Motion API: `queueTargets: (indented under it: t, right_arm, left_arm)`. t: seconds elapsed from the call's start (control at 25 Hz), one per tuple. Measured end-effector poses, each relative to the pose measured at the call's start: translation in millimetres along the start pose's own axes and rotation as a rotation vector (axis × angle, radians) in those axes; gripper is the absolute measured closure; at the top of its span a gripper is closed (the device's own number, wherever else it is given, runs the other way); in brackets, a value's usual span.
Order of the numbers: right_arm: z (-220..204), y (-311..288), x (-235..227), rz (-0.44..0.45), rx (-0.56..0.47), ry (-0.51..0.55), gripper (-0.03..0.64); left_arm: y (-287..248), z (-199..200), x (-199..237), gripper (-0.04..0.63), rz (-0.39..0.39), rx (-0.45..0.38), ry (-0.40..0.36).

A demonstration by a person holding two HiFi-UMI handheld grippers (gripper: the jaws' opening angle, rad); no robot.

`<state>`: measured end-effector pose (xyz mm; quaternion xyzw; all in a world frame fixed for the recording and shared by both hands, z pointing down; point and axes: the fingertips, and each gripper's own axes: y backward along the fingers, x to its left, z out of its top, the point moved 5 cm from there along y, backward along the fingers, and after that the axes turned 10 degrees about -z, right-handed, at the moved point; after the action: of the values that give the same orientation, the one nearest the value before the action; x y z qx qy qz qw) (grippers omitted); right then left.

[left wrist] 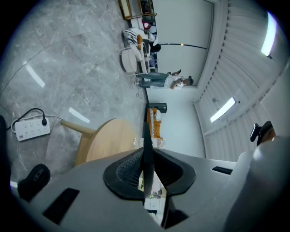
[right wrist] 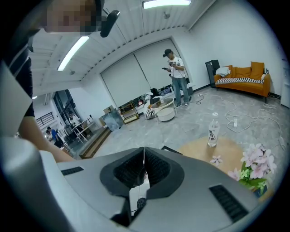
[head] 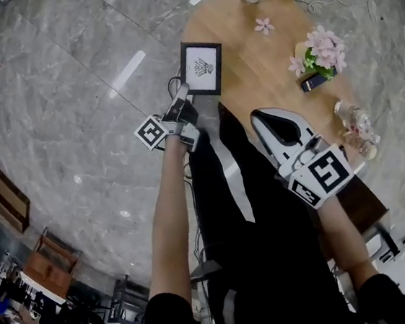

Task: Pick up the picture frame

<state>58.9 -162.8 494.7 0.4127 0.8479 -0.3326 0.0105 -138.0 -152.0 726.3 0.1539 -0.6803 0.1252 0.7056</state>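
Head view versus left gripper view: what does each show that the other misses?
Only the head view shows the drawn face of the picture frame, the flowers and the right gripper. Only the left gripper view shows the frame edge-on, clamped between the jaws, and a power strip on the floor. Both show the left gripper, the frame and the table.

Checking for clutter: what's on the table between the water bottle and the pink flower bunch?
One loose pink blossom, nothing else; the head view shows it.

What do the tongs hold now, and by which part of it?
The left tongs hold the picture frame, clamped on its black border near one corner. The right tongs are shut, with nothing between them.
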Motion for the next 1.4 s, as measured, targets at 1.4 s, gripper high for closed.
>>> queueTargets:
  t: [1.4]
  right_arm:
    - [168.3,94.4,52.5,0.061,-0.277,0.171,0.603]
  left_arm:
    - [8.1,35.9,-389.7,0.522,-0.226,-0.242,-0.121]
